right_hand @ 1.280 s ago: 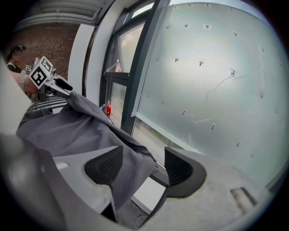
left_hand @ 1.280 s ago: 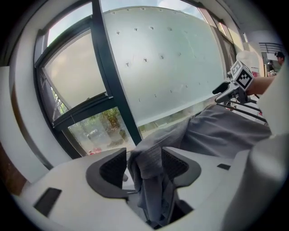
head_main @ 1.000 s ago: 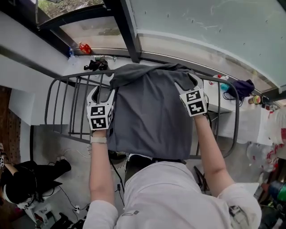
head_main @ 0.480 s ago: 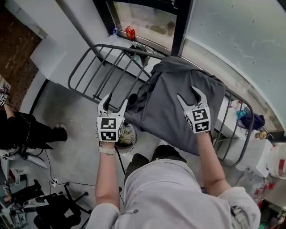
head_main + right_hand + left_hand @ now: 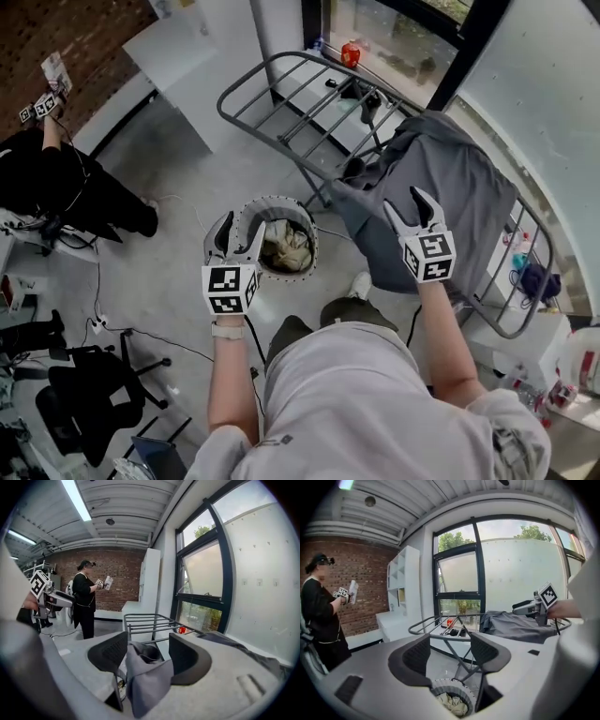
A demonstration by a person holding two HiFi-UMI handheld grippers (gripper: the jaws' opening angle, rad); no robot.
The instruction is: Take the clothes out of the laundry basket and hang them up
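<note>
Facing basket (image 5: 453, 684) — left hand-held gripper (image 5: 450, 643) only

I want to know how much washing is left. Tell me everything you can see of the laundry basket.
The laundry basket is round, with a pale ribbed wall. It stands upright and open on the grey floor, beside the drying rack. The open left gripper hovers over it without touching it. Crumpled pale cloth lies inside; how much is there cannot be told.
</note>
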